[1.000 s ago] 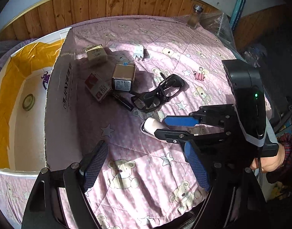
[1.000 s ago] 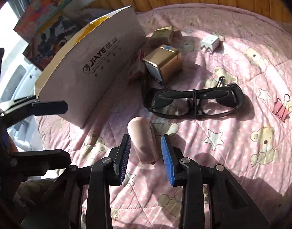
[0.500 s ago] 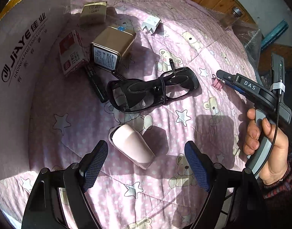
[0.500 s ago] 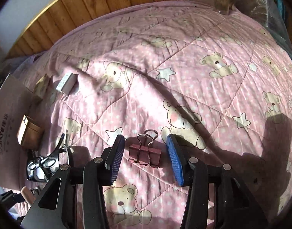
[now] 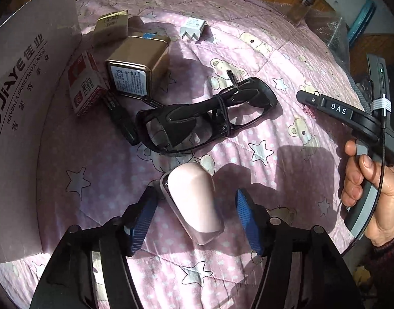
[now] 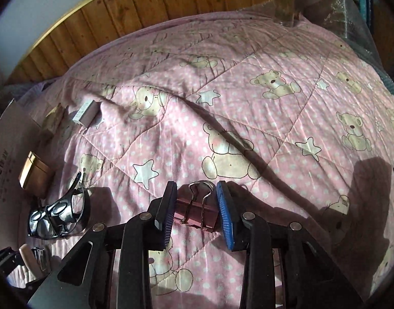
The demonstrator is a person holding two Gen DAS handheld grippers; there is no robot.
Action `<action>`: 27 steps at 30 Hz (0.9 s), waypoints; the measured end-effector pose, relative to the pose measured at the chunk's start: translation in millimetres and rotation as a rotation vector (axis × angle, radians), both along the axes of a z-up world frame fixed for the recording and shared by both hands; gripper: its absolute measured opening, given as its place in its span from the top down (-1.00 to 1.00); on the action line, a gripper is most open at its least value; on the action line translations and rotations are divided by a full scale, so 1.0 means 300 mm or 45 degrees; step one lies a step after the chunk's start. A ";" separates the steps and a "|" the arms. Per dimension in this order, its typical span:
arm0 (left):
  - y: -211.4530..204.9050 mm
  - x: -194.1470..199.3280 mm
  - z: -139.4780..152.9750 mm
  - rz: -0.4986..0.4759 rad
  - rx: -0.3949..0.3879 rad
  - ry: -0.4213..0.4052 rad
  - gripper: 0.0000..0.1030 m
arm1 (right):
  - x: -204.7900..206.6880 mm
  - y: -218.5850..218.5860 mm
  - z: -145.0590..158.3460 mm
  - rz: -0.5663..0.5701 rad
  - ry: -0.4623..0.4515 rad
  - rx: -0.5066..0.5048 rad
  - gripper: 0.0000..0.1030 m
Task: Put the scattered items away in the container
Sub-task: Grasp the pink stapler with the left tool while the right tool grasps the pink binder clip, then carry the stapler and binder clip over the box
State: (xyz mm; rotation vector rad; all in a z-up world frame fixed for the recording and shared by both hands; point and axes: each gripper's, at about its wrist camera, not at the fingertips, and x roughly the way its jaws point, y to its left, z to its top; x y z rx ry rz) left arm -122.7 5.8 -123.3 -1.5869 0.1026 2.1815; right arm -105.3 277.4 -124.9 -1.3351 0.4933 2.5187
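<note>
From the left wrist camera, the left gripper (image 5: 194, 217) is seen with its jaws wide open. A pale pink case (image 5: 193, 202) lies on the pink bear quilt (image 5: 261, 51) between the two blue pads, closer to the left pad, and it cannot be told if that pad touches it. Just past the jaw tips, black glasses (image 5: 207, 114) are seen folded on the quilt. Farther ahead and to the left, a gold tin (image 5: 137, 65) is found, with a red and white small box (image 5: 85, 85) beside it. A white plug (image 5: 193, 28) lies far ahead. The cardboard box (image 5: 24, 90), the container, stands far out to the left of the jaws. To the right, a hand (image 5: 371, 193) is seen holding the handle of the other tool.

From the right wrist camera, the right gripper (image 6: 197, 212) is seen with its jaws closed in around a pink binder clip (image 6: 195, 209). The clip sits between the pads, with both pads at its sides. The black glasses are seen far off to the left of these jaws.
</note>
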 end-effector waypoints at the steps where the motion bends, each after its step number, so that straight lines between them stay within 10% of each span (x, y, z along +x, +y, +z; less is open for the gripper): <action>1: 0.000 0.001 0.001 -0.007 -0.012 0.013 -0.16 | 0.006 0.009 0.005 -0.012 0.000 -0.025 0.37; 5: -0.041 -0.025 0.009 0.020 -0.014 -0.003 0.44 | 0.040 0.021 0.052 -0.042 0.029 -0.077 0.37; 27: -0.104 -0.036 0.211 -0.008 -0.080 0.040 0.45 | 0.070 -0.235 0.237 0.118 0.009 -0.023 0.37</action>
